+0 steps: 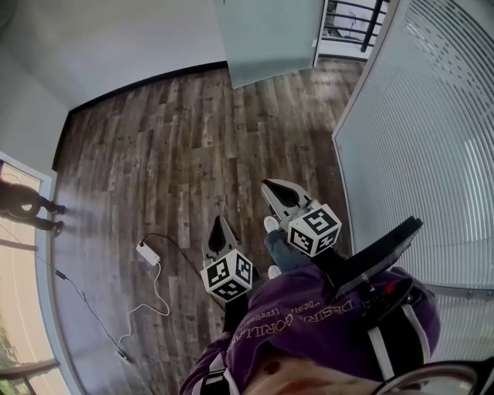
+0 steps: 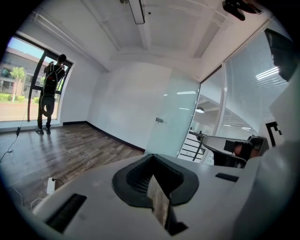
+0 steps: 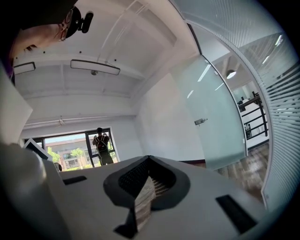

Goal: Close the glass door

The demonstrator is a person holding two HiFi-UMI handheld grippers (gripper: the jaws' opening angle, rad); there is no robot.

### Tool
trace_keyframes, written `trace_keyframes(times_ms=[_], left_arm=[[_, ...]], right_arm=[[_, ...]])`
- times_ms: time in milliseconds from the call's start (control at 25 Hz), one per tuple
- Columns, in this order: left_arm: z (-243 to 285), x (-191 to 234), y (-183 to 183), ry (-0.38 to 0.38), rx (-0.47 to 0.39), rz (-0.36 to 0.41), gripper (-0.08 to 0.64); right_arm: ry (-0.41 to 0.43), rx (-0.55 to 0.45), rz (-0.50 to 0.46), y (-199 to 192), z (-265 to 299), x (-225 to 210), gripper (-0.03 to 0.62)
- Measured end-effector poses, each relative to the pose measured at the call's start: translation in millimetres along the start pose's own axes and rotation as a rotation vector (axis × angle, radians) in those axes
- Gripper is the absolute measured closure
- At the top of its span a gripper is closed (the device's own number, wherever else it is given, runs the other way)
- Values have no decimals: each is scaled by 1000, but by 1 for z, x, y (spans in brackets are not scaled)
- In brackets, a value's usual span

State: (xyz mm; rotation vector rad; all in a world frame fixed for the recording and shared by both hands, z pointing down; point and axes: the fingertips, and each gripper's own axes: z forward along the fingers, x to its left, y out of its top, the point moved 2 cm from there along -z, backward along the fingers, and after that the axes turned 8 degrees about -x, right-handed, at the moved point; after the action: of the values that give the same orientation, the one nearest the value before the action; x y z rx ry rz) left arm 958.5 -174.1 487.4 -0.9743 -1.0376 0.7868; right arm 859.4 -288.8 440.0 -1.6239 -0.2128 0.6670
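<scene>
The frosted glass door (image 1: pixel 266 38) stands open at the far end of the wooden floor, well ahead of both grippers. It shows in the left gripper view as a pale pane (image 2: pixel 171 117) with a small metal handle (image 2: pixel 161 121). In the right gripper view the door (image 3: pixel 218 122) carries the same handle (image 3: pixel 200 121). My left gripper (image 1: pixel 220 227) points toward it, jaws shut on nothing (image 2: pixel 152 157). My right gripper (image 1: pixel 276 189) is slightly ahead and to the right, also shut and empty (image 3: pixel 149 159).
A striped frosted glass wall (image 1: pixel 424 139) runs along the right. A white power adapter (image 1: pixel 148 252) with a trailing cable lies on the floor at the left. A person (image 1: pixel 27 202) stands by the left window. A stair railing (image 1: pixel 351 19) shows beyond the doorway.
</scene>
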Motion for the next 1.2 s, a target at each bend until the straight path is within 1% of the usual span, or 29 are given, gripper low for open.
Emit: trace_keyframes(times_ms=[200, 320, 480, 680, 760, 960, 1080, 1200], left_arm=[[45, 14, 25, 43, -29, 3, 560], [79, 16, 33, 55, -52, 3, 560], [130, 13, 33, 52, -60, 5, 560], [193, 0, 66, 37, -70, 14, 560], [217, -4, 73, 39, -72, 11, 560], [248, -3, 70, 55, -49, -8, 560], [266, 10, 70, 71, -30, -17, 560], [290, 31, 77, 80, -27, -14, 560]], right_arm=[[58, 1, -2, 11, 57, -15, 595], [83, -2, 1, 13, 86, -33, 595], [103, 3, 6, 12, 124, -67, 595], [112, 1, 4, 43, 177, -101, 595], [116, 10, 5, 49, 195, -117, 595], [125, 46, 19, 43, 224, -136, 595], [135, 60, 25, 38, 248, -140, 595], [121, 55, 28, 33, 277, -145, 595]])
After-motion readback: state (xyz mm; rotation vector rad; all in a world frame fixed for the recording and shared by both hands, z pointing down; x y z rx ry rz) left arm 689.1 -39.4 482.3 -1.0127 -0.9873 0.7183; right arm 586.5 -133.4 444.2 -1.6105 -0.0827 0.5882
